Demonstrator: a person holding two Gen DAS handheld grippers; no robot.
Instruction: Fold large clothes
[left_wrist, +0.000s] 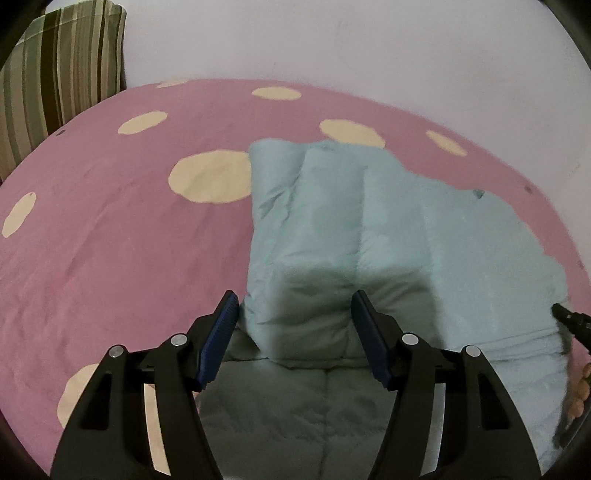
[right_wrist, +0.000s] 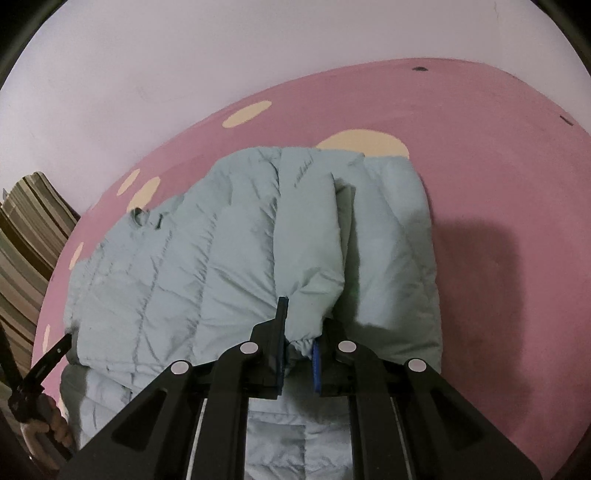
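Black linkage arms of the left gripper (left_wrist: 293, 314) fill the lower edge of the left wrist view, and its two blue-padded fingers (left_wrist: 218, 341) are seen spread well apart, with nothing held between them. A raised fold of the pale blue quilted jacket (left_wrist: 332, 229) is framed between the two pads, and the left pad is seen just beside the edge of that fold; contact cannot be confirmed. The jacket is laid on a pink bedsheet (left_wrist: 110, 240) printed with cream dots, with its bulk spread toward the right of this view and a darker, shaded part lying beneath the gripper. A striped cushion (left_wrist: 59, 74) is shown at the upper left, against a pale wall (left_wrist: 369, 44). At the far right edge, the tip of the right gripper (left_wrist: 565, 314) is visible at the jacket's side.

From the right wrist view, the right gripper (right_wrist: 300, 341) is shown with its jaws drawn close together on a gathered, elasticated cuff of the jacket (right_wrist: 221, 251), which is pinched between the blue pads (right_wrist: 316, 363). The sleeve attached to that cuff is seen running up and away from the fingers, draped over the body of the jacket. A shadow is cast on the bedsheet (right_wrist: 498, 166) to the right of the garment. The left gripper (right_wrist: 55, 350) appears at the lower left edge, with the striped cushion (right_wrist: 29, 236) behind it
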